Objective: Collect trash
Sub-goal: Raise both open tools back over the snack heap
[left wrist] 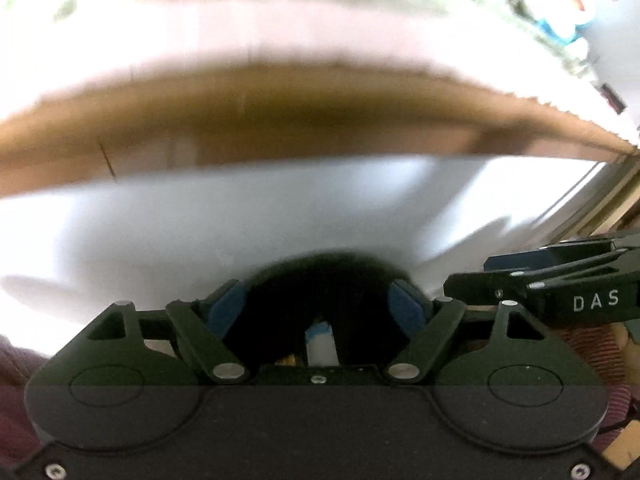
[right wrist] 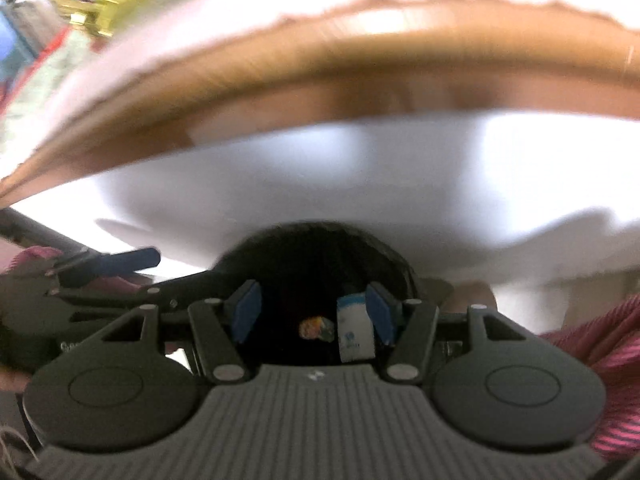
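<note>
1. Your left gripper (left wrist: 320,300) has its jaws spread; the blue pads (left wrist: 226,306) stand well apart with nothing pinched between them.
2. Your right gripper (right wrist: 312,312) is likewise spread, its blue pads (right wrist: 248,312) touching nothing that you can make out.
3. Below both grippers sits a dark round bin (left wrist: 320,280), seen also from the right wrist (right wrist: 316,256). Its opening is almost wholly black, and the gripper bodies cut off its near rim in both views.
4. The trash lies inside that bin: a white-and-blue packet (right wrist: 354,332) just beside your right gripper's right pad, and a small orange crumpled scrap (right wrist: 316,328) next to it. Whether the packet touches the pad cannot be told.
5. From the left wrist only a strip of the white-and-blue packet (left wrist: 320,344) shows, deep in the dark; the scrap is barely a speck there.
6. The white table (left wrist: 200,216) is smeared by motion blur, so no detail on it can be read.
7. A brown cardboard edge (left wrist: 280,120) arcs across beyond the table; its far rim looks jagged, but what it belongs to is unclear.
8. Your right gripper enters the left view at the right margin, cut off, lettered "DAS".
9. Striped pink sleeves (right wrist: 600,344) show at the edges, mostly hidden.
10. Background colours along the top are too blurred to name.
</note>
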### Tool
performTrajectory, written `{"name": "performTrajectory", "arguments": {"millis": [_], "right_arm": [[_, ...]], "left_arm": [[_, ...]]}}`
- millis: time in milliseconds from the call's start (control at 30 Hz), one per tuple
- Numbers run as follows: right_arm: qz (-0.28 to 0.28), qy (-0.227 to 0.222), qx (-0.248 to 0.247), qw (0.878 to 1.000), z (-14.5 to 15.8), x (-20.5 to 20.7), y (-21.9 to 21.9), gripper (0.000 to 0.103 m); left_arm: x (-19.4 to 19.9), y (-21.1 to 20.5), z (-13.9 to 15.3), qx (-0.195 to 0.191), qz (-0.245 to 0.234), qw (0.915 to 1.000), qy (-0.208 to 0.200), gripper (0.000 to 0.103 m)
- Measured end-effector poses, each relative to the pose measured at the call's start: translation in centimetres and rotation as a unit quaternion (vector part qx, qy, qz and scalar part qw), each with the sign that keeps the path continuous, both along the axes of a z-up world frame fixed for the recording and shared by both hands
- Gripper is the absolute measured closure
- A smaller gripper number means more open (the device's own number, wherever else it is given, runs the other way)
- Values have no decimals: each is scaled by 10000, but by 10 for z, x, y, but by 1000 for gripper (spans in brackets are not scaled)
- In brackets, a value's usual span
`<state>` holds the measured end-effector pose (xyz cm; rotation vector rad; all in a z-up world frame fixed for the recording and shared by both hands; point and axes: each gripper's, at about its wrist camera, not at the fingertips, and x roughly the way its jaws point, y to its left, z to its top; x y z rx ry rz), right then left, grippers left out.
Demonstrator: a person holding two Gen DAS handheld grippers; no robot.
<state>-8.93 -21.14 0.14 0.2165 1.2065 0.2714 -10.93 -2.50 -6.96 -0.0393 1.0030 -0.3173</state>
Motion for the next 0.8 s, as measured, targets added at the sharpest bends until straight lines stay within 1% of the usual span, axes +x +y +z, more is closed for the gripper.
{"name": "performTrajectory", "arguments": {"millis": [100,200,333,433,533,567,600,633,700,800], "right_arm": [[259,-400,25,9989,30,-6,2,33],[423,-786,91,9960,56,-8,4,32],[324,-1346,61,9904,80,-3,2,31],[239,-1784,-6,9837,91,2,2,31],[162,-2127,-73,9770,102,11,3,31],[110,-2235,-104,9746,106,16,2,31],[65,-2304,-138,9730,110,20,0,31],[24,-2369,-174,9714,112,25,3,31],[-38,-2489,-212,9683,117,37,3,31],[-119,-2585,-333,9654,121,56,8,31]], "left_arm": [[-6,4,31,-79,-55,9992,-400,22],[-9,10,59,-226,-29,9964,-817,18],[-3,21,87,-262,223,9903,-1345,16],[4,28,100,-239,468,9858,-1592,15],[18,42,109,-225,657,9816,-1777,15],[23,45,111,-245,699,9797,-1861,12],[27,49,116,-267,744,9776,-1953,7],[33,51,119,-281,790,9753,-2045,4],[43,56,124,-226,906,9707,-2213,3],[59,58,124,-29,996,9695,-2237,3]]}}
